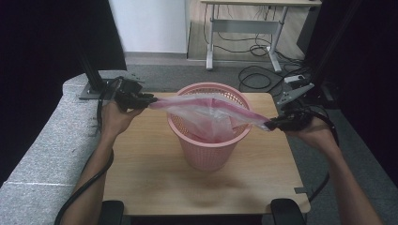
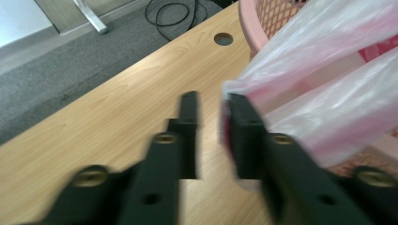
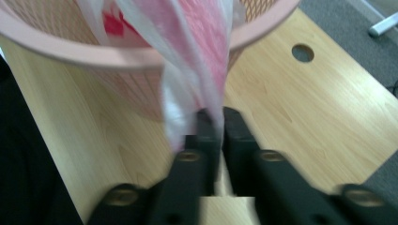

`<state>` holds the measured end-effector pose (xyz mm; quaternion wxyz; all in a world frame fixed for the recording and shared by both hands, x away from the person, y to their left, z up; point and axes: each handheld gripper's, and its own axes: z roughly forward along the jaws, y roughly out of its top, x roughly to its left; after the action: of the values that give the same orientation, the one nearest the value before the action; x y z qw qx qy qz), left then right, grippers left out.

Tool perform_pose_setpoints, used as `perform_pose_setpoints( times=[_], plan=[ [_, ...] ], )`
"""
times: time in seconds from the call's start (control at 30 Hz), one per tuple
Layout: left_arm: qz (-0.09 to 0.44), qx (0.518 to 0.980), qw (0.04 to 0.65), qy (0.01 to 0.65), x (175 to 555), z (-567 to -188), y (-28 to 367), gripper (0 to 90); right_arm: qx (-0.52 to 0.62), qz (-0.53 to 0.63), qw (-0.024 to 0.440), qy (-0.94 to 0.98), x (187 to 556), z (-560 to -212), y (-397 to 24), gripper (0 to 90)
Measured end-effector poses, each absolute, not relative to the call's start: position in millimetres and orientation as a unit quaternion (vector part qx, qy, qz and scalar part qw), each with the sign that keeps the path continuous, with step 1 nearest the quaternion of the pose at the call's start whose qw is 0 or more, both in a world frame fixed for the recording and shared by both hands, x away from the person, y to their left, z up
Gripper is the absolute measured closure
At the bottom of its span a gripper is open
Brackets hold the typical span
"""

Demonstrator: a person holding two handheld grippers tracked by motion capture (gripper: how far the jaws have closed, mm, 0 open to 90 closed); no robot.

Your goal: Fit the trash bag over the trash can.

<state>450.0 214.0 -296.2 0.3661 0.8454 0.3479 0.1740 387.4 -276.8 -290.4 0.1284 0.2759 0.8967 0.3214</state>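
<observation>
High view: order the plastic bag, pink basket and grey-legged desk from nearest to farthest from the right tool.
1. Plastic bag: its end reaches the right tool.
2. Pink basket: mid-table, left of that tool.
3. Grey-legged desk: top of view, across the floor.

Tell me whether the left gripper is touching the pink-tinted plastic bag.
Touching. In the left gripper view, the pink-tinted plastic bag drapes against one jaw of the left gripper, though the jaws stand apart.

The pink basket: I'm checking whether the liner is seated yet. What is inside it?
Inside the pink basket the pink plastic bag's middle sags below the rim, while its ends stretch out over the rim on both sides. The bag covers the basket's bottom, so anything beneath it stays hidden.
</observation>
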Motion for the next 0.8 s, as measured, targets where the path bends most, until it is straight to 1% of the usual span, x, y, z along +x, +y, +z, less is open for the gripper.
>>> perform_pose_setpoints(
  times=[0.03,0.1,0.13,0.23,0.47,0.57,0.73,0.8],
  plan=[
    [0.174,0.845,0.370,0.343,449.3,-294.1,214.2,54.5,0.277,0.332,0.124,0.893,387.6,-287.3,-276.9,67.0],
    [0.165,0.848,0.379,0.331,448.6,-287.8,213.9,45.9,0.271,0.350,0.121,0.889,387.1,-278.6,-276.0,57.5],
    [0.166,0.849,0.380,0.326,447.9,-284.7,213.4,41.3,0.267,0.360,0.121,0.886,386.8,-272.4,-275.2,54.1],
    [0.165,0.854,0.380,0.316,446.6,-276.4,211.7,35.6,0.256,0.373,0.115,0.884,386.3,-257.8,-272.5,48.6],
    [0.174,0.866,0.368,0.291,444.5,-262.1,201.3,29.9,0.243,0.391,0.104,0.882,390.5,-231.7,-268.1,40.9],
    [0.178,0.868,0.363,0.287,445.3,-259.4,195.9,29.6,0.234,0.398,0.095,0.882,391.2,-224.2,-266.1,39.2],
    [0.182,0.873,0.357,0.279,446.9,-256.6,189.7,29.1,0.237,0.398,0.101,0.881,390.0,-213.8,-265.1,35.8],
    [0.183,0.873,0.356,0.277,447.0,-255.6,187.3,29.0,0.235,0.407,0.097,0.877,390.6,-209.5,-265.8,35.9]
  ],
)
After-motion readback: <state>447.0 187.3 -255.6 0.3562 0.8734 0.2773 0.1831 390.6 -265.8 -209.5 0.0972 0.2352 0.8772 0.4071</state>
